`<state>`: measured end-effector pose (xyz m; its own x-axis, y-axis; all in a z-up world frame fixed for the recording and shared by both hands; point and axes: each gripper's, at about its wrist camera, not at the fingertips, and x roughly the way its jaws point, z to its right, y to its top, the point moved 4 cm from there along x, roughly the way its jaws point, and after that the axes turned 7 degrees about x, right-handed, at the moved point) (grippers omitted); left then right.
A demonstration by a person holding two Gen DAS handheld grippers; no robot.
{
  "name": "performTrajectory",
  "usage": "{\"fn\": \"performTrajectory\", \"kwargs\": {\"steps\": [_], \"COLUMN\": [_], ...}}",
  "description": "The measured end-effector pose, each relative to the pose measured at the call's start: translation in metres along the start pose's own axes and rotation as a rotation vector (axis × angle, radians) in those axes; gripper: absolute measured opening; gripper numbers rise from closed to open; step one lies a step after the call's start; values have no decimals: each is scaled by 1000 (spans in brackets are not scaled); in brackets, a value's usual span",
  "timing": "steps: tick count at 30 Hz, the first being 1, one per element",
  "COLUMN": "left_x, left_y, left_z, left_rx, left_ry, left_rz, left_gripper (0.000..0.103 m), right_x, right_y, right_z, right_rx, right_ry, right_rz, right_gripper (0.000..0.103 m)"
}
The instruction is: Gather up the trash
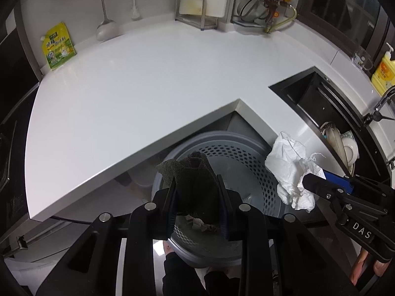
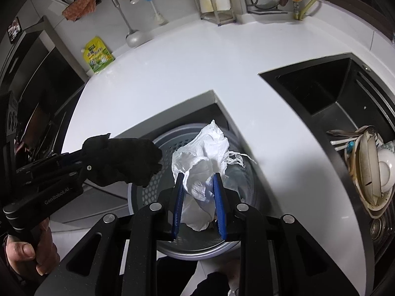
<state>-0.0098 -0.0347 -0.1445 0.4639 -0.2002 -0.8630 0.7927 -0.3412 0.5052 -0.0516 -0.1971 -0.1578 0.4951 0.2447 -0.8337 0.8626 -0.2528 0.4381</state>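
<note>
Trash sits in both of my tongs, held over the grey perforated bin that stands on the floor in the inner corner of the white L-shaped counter. My left gripper is clamped on a dark scouring pad, which hangs above the bin's near-left side; from the right wrist view the same pad shows at the left, over the bin's left rim. My right gripper is closed on a crumpled white paper wad, its 2 blue pads pinching the lower part, with the wad above the bin's middle. From the left wrist view that wad hangs at the bin's right edge. Some scraps already lie in the bin. Far left on the counter leans a yellow-green pouch; right is a black sink holding dishes.
</note>
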Motion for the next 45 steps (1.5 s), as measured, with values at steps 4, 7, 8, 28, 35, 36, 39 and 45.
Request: {"fn": "performTrajectory", "kwargs": {"steps": [4, 7, 8, 28, 35, 36, 39, 45], "left_x": [8, 11, 12, -6, -15, -16, -20, -31], "left_y": [-7, -11, -11, -2, 3, 4, 7, 13], "left_z": [1, 1, 2, 3, 2, 1, 1, 0], "left_rx": [-5, -8, -7, -6, -16, -16, -18, -23], "left_ry": [-5, -10, -11, 40, 57, 61, 71, 85], "left_rz": [-32, -46, -48, 0, 23, 25, 35, 62], "left_gripper": [28, 28, 28, 74, 82, 82, 87, 94], "right_x": [13, 18, 20, 5, -5, -6, -11, -21], "right_y": [-9, -14, -14, -7, -6, -6, -5, -2], "right_z": [-1, -3, -3, 10, 13, 14, 14, 12], "right_rx": [-5, -14, -15, 20, 25, 25, 20, 13], "right_ry": [-2, 0, 1, -12, -30, -31, -41, -54], "right_rz": [-48, -69, -74, -25, -7, -6, -2, 20], "right_gripper": [23, 23, 23, 52, 57, 57, 58, 61]}}
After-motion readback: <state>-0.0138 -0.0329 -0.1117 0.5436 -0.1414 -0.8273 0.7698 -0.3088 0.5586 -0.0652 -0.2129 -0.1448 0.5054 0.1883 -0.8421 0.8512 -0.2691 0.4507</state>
